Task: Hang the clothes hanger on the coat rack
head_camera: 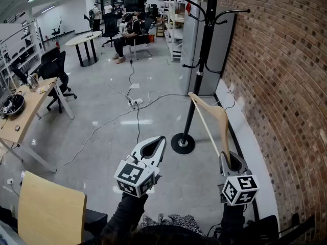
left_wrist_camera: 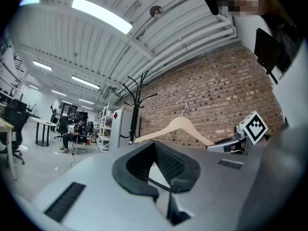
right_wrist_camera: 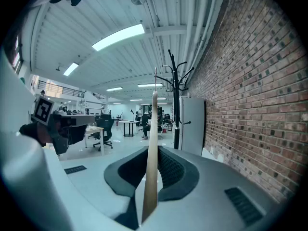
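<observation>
A black coat rack stands by the brick wall, its round base on the floor; its curved hooks are bare. My right gripper is shut on one arm end of a pale wooden hanger, which slants up toward the pole with its metal hook hard to make out there. In the right gripper view the hanger runs edge-on between the jaws, the rack ahead of it. My left gripper is shut and holds nothing, left of the hanger. The left gripper view shows the hanger and the rack.
The brick wall runs along the right. A grey cabinet stands behind the rack. Cables trail over the floor. A desk and a wooden chair back are at the left. A person sits far off.
</observation>
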A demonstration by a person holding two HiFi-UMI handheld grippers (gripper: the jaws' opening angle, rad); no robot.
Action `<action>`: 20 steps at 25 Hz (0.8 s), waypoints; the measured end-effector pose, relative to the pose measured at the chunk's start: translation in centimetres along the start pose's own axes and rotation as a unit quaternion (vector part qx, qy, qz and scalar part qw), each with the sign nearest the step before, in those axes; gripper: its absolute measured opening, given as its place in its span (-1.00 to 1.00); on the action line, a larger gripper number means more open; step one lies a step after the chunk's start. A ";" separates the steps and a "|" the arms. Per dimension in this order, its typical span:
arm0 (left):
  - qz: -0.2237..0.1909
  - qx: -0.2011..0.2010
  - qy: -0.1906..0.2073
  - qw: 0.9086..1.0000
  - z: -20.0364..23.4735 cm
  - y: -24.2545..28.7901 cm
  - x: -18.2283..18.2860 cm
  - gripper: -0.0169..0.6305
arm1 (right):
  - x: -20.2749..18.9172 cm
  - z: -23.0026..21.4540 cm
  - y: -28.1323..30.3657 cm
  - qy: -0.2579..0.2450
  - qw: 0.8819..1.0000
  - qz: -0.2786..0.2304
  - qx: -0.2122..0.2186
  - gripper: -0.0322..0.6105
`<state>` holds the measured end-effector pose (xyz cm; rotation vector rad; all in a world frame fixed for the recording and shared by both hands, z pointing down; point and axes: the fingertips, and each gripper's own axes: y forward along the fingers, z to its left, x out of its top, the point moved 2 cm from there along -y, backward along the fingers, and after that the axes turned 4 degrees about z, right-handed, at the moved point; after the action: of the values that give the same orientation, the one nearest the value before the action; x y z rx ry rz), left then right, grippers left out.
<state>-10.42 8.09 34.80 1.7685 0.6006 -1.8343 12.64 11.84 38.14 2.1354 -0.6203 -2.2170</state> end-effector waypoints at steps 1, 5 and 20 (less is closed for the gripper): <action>0.001 0.000 -0.001 1.000 0.4 0.4 -0.1 -0.92 | 0.1 -0.2 0.4 0.000 1.000 0.000 -0.001 -0.72; 0.006 0.007 -0.004 1.000 2.1 2.0 -0.6 -0.92 | 0.4 -1.0 2.5 -0.001 1.000 0.002 -0.002 -0.72; 0.000 0.044 0.008 0.999 8.9 13.5 0.1 -0.92 | 3.2 -8.0 16.4 -0.010 1.000 0.012 0.024 -0.72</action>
<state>-8.57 -7.97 35.68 1.8415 0.5333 -1.8728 15.69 -6.39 39.72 2.1162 -0.7031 -2.2371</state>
